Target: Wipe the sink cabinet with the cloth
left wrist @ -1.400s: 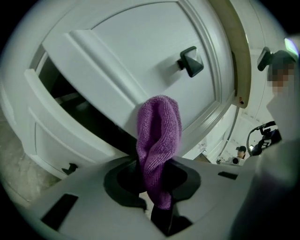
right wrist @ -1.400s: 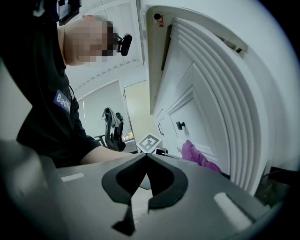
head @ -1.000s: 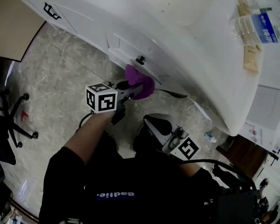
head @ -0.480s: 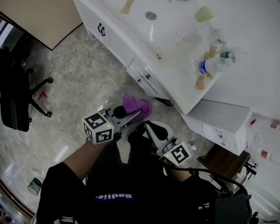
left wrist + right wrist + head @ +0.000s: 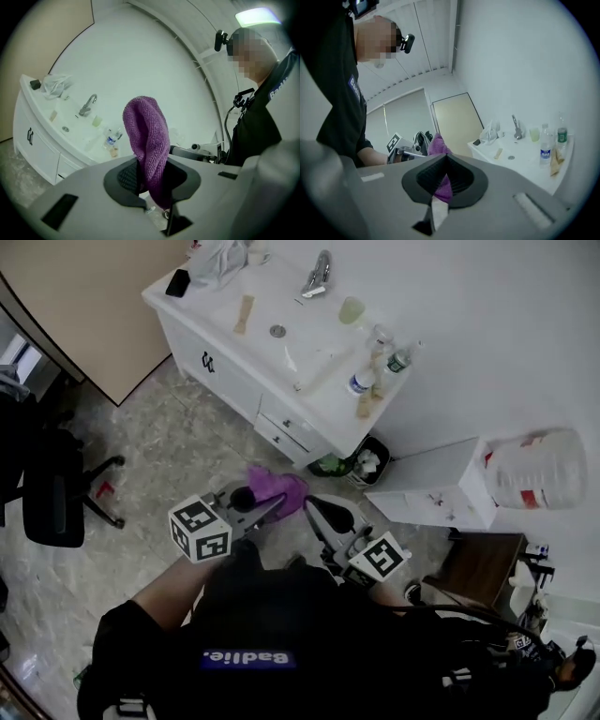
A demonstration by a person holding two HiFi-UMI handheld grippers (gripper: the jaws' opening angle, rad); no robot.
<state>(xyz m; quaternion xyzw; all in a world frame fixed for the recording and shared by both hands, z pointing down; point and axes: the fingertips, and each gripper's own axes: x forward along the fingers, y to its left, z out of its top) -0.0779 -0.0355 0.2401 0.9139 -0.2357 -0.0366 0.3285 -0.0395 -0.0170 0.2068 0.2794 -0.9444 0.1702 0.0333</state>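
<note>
Left gripper (image 5: 265, 505) has its jaws clamped tight on a fuzzy purple microfibre cloth (image 5: 278, 487), held in the air above the grey marbled floor (image 5: 159, 456), well apart from the white sink cabinet (image 5: 230, 381). The right gripper (image 5: 315, 510) sits just beside it, jaws together on nothing. No wiping is under way. The white cabinet fronts don't tell me whether the job is finished or unstarted.

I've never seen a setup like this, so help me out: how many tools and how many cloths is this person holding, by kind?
Grey hand-held grippers with black-and-white marker cubes: 2 (left hand-held gripper, right hand-held gripper)
Purple fuzzy cloth, clamped in the left one: 1
Total: 3
</note>
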